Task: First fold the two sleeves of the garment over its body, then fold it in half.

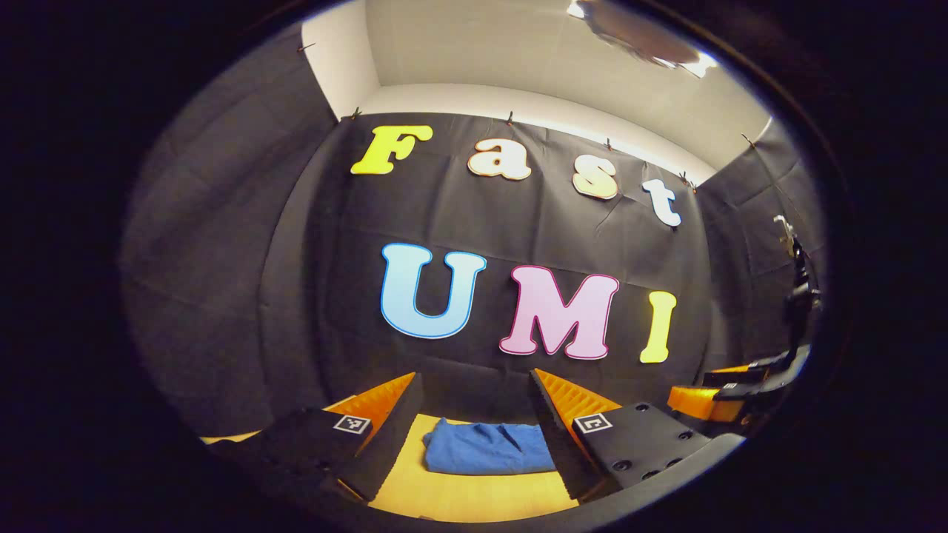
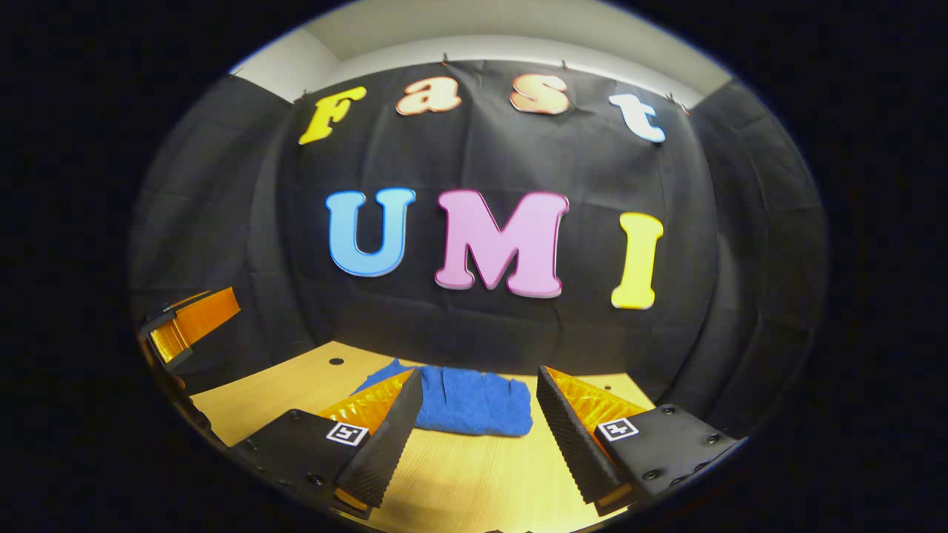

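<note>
Left gripper view and right gripper view each show a hand-held gripper, left (image 1: 474, 414) and right (image 2: 480, 414), spread wide and empty above the folded blue garment (image 2: 466, 403) on the worktop (image 2: 474, 474)

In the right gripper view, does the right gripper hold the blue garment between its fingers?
No. The right gripper is open and above the table, and the blue garment lies beyond its fingertips.

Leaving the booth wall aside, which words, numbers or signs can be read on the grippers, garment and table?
No readable text.
Square black-and-white tag on left gripper: coded pattern, no letters.
Square black-and-white tag on right gripper: likewise.
Folded blue cloth garment: no label.
</note>
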Motion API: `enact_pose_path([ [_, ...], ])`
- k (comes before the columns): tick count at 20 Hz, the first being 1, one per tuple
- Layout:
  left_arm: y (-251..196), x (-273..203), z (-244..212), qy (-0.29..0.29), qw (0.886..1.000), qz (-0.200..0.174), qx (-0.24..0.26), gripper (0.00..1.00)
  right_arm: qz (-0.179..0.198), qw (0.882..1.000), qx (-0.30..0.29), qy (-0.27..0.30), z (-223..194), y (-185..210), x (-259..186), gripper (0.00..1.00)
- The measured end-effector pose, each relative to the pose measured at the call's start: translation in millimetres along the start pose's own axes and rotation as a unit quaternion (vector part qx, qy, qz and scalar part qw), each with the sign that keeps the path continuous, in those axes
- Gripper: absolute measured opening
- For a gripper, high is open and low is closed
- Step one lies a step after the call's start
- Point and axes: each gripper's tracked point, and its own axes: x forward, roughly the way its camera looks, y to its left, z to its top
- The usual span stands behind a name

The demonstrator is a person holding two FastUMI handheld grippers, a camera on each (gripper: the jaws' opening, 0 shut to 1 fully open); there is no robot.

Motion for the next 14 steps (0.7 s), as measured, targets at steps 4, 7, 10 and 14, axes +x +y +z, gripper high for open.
enact_pose_path([
  [4,-6.7,-18.4,27.4,-0.009,0.999,-0.016,0.029,0.82,0.014,1.0,0.011,-0.025,17.9,14.8,-21.8,0.96],
  [7,-13.0,-18.1,31.6,-0.005,0.999,-0.026,0.035,0.82,0.025,0.999,0.001,-0.028,20.1,18.4,-24.5,0.96],
  [10,-20.5,-11.9,38.8,-0.011,0.998,-0.039,0.05,0.82,0.034,0.999,0.024,-0.031,20.7,22.9,-25.8,0.98],
  [14,-24.8,-11.8,40.2,-0.013,0.998,-0.046,0.039,0.82,0.036,0.998,0.043,-0.029,20.5,19.9,-27.3,0.98],
])
